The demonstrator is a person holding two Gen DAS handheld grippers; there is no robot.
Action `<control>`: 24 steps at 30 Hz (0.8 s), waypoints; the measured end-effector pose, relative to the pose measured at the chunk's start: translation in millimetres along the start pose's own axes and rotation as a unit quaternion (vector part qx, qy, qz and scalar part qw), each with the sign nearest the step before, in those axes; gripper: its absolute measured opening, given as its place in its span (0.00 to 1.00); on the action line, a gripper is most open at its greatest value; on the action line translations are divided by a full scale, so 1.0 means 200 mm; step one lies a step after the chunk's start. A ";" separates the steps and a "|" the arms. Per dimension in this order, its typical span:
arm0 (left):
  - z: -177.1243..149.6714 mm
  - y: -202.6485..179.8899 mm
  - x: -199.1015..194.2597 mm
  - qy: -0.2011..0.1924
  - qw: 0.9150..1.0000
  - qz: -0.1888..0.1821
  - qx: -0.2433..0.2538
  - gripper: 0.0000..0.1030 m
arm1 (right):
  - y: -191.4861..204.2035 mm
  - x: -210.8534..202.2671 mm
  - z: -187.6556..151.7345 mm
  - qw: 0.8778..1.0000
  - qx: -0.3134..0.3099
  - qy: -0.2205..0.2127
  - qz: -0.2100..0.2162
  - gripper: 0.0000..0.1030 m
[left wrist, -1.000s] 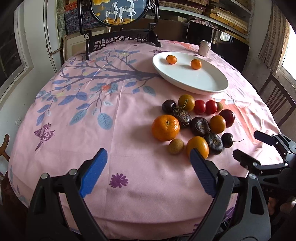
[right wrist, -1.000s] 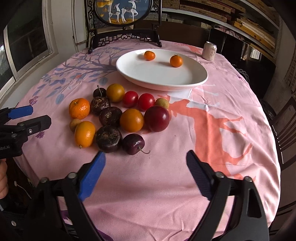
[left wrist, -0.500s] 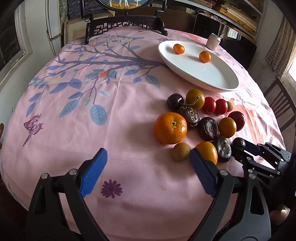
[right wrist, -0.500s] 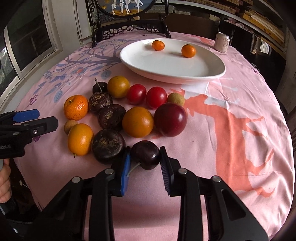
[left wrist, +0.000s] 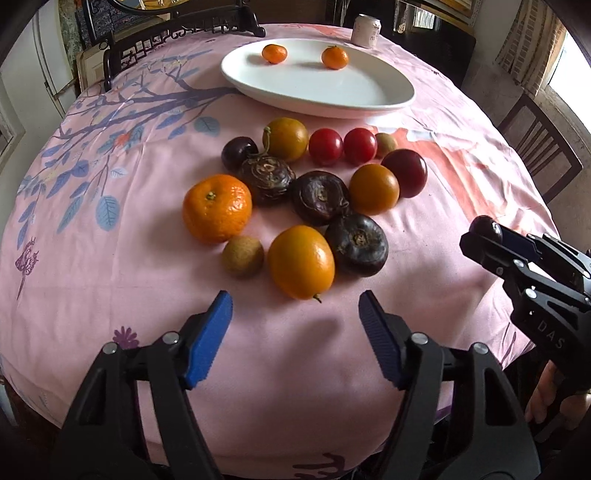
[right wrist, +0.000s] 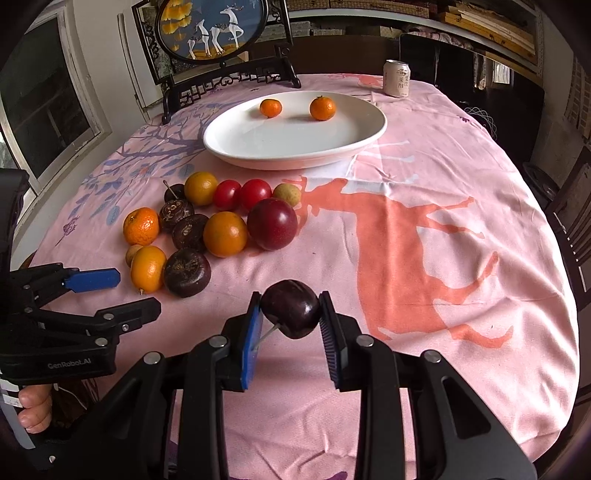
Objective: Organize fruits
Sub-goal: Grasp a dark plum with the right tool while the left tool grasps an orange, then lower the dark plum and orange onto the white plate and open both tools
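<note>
A cluster of fruits lies on the pink tablecloth: a mandarin (left wrist: pixel 217 207), an oval orange fruit (left wrist: pixel 301 261), dark wrinkled fruits (left wrist: pixel 356 244), red tomatoes (left wrist: pixel 325 146) and a dark red plum (right wrist: pixel 272 223). My right gripper (right wrist: pixel 290 310) is shut on a dark cherry (right wrist: pixel 291 308) with a stem, lifted above the cloth. My left gripper (left wrist: pixel 295 334) hovers just before the oval orange fruit; its jaws are closing and nothing lies between them. The white plate (right wrist: pixel 343 147) at the back holds two small mandarins (right wrist: pixel 322 108).
A drink can (right wrist: pixel 396 78) stands behind the plate. A framed deer screen (right wrist: pixel 210 27) and a dark chair back (right wrist: pixel 229 83) stand at the table's far edge. Another chair (left wrist: pixel 539 147) sits at the right. A hand (right wrist: pixel 35 410) grips the left tool's handle.
My right gripper closed on the dark cherry beside the pile and lifted it away toward me. My left gripper moved in toward the oval orange fruit and its jaws narrowed.
</note>
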State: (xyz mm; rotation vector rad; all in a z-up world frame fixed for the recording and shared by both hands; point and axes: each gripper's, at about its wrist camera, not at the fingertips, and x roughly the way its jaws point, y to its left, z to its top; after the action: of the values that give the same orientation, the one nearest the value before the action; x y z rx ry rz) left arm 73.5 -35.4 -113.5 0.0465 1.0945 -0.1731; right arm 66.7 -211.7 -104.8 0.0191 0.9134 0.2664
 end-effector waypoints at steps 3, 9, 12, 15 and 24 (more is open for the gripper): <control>0.03 -0.03 0.05 0.003 1.000 0.019 -0.002 0.71 | -0.05 -0.01 -0.01 1.000 0.011 -0.001 0.004 0.30; 0.06 -0.05 0.05 -0.011 1.000 0.026 -0.002 0.36 | -0.08 -0.02 -0.02 1.000 0.019 -0.004 0.013 0.30; 0.06 -0.03 0.04 -0.014 1.000 0.019 -0.006 0.35 | -0.06 -0.03 -0.03 1.000 0.015 -0.005 0.016 0.30; 0.05 -0.03 0.02 -0.020 1.000 0.011 -0.007 0.35 | -0.04 -0.04 -0.02 1.000 0.010 -0.005 0.017 0.30; 0.03 0.05 -0.14 -0.053 0.998 -0.009 -0.019 0.35 | 0.05 -0.07 0.04 1.000 -0.001 -0.015 0.019 0.30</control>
State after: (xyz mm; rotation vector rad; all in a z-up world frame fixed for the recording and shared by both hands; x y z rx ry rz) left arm 68.8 -22.4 -86.0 -0.0072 0.9927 -0.1685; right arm 62.3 -205.5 -88.6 0.0388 0.8831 0.3015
